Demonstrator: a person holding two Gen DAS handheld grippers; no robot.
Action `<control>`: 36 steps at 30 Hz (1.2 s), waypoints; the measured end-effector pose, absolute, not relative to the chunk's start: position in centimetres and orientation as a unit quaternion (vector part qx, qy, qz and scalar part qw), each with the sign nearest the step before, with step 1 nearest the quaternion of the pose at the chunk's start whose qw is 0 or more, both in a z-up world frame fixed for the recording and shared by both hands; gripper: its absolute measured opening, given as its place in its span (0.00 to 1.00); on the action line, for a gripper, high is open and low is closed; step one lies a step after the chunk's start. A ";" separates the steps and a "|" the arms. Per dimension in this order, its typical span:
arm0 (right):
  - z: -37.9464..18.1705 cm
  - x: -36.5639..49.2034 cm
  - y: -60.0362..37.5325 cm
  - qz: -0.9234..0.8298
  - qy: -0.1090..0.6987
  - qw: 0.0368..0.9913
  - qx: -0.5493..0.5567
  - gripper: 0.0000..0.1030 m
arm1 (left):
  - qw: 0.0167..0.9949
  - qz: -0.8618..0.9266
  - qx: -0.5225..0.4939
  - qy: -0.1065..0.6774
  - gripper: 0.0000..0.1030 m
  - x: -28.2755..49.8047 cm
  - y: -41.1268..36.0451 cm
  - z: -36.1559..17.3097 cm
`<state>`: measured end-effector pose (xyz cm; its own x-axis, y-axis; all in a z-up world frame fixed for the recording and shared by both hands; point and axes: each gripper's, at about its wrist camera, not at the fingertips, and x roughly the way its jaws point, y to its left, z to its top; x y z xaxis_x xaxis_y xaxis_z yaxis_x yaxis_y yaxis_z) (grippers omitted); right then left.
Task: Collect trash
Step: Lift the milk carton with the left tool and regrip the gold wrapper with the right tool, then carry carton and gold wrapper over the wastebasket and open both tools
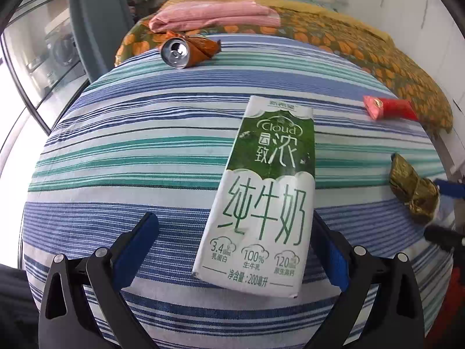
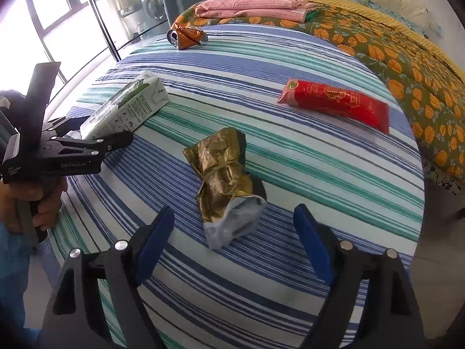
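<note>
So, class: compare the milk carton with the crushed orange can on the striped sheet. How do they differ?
The milk carton is a white and green box with its shape intact; the orange can is metal and crumpled. The milk carton lies between the open left tool's fingers; the orange can lies far off, near the folded pink cloth. Both rest on their sides on the striped sheet.

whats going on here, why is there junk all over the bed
A person is clearing trash off a striped bed with tongs in each hand. The left tongs sit open around a milk carton, the right-hand pad close against it, not clamped. The right tongs are open over a crumpled gold wrapper. A crushed can and a red packet lie farther back, untouched.
</note>
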<state>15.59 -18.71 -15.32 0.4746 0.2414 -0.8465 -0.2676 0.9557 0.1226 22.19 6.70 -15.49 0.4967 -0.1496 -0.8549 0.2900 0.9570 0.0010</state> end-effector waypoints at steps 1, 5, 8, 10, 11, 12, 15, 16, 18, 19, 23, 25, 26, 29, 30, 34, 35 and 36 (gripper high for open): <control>-14.9 15.5 -19.0 0.150 0.490 0.859 -0.011 0.79 | 0.857 -0.145 0.067 0.490 0.95 22.2 6.9 -15.2; -13.9 16.3 -18.5 0.163 0.496 0.853 -0.027 0.79 | 0.855 -0.184 0.055 0.482 0.95 22.7 6.6 -13.9; -14.1 17.6 -17.3 0.167 0.508 0.844 -0.051 0.79 | 0.851 -0.188 0.070 0.486 0.95 23.8 5.5 -13.8; -14.5 18.4 -16.6 0.173 0.517 0.837 -0.053 0.79 | 0.846 -0.194 0.070 0.492 0.88 24.4 5.1 -14.0; -14.8 18.8 -16.3 0.176 0.522 0.833 -0.054 0.78 | 0.844 -0.194 0.076 0.494 0.83 24.6 4.8 -14.0; -15.2 19.1 -15.9 0.177 0.529 0.828 -0.060 0.67 | 0.844 -0.190 0.086 0.494 0.76 24.6 4.6 -14.0; -15.7 19.3 -15.7 0.170 0.537 0.824 -0.068 0.43 | 0.842 -0.185 0.098 0.497 0.49 24.6 4.3 -14.0; -15.6 19.1 -15.9 0.170 0.535 0.825 -0.063 0.40 | 0.842 -0.184 0.100 0.497 0.48 24.5 4.3 -13.9; -15.0 18.2 -16.5 0.168 0.525 0.833 -0.051 0.31 | 0.847 -0.180 0.104 0.489 0.48 23.7 4.3 -13.6; -14.6 17.7 -16.7 0.168 0.520 0.836 -0.048 0.31 | 0.849 -0.179 0.104 0.486 0.47 23.3 4.3 -13.4; -13.2 15.5 -18.5 0.166 0.500 0.850 -0.021 0.31 | 0.859 -0.182 0.086 0.472 0.47 20.8 3.9 -12.2; -12.6 14.2 -20.1 0.165 0.492 0.855 0.007 0.31 | 0.862 -0.189 0.074 0.464 0.47 19.3 3.2 -11.4; -12.4 13.7 -20.7 0.164 0.488 0.857 0.017 0.31 | 0.863 -0.192 0.069 0.462 0.47 18.7 2.8 -11.1; -11.5 11.7 -23.2 0.161 0.473 0.864 0.054 0.31 | 0.863 -0.210 0.059 0.455 0.47 16.2 0.7 -10.3; -11.2 11.0 -24.0 0.159 0.469 0.867 0.063 0.31 | 0.862 -0.219 0.058 0.453 0.47 15.4 -0.4 -10.0; -10.4 8.3 -28.3 0.135 0.456 0.875 0.089 0.31 | 0.856 -0.259 0.061 0.442 0.47 12.3 -5.2 -9.1; -10.4 7.8 -29.4 0.127 0.455 0.877 0.092 0.31 | 0.854 -0.271 0.060 0.440 0.47 11.6 -6.5 -8.9; -10.3 7.2 -30.6 0.117 0.452 0.879 0.095 0.31 | 0.851 -0.285 0.060 0.438 0.47 10.8 -8.1 -8.6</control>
<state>7.17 -30.63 -10.34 0.5635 0.2910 -0.7732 -0.1190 0.9548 0.2726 10.82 -8.07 -8.62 0.4543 -0.4316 -0.7793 0.5372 0.8306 -0.1468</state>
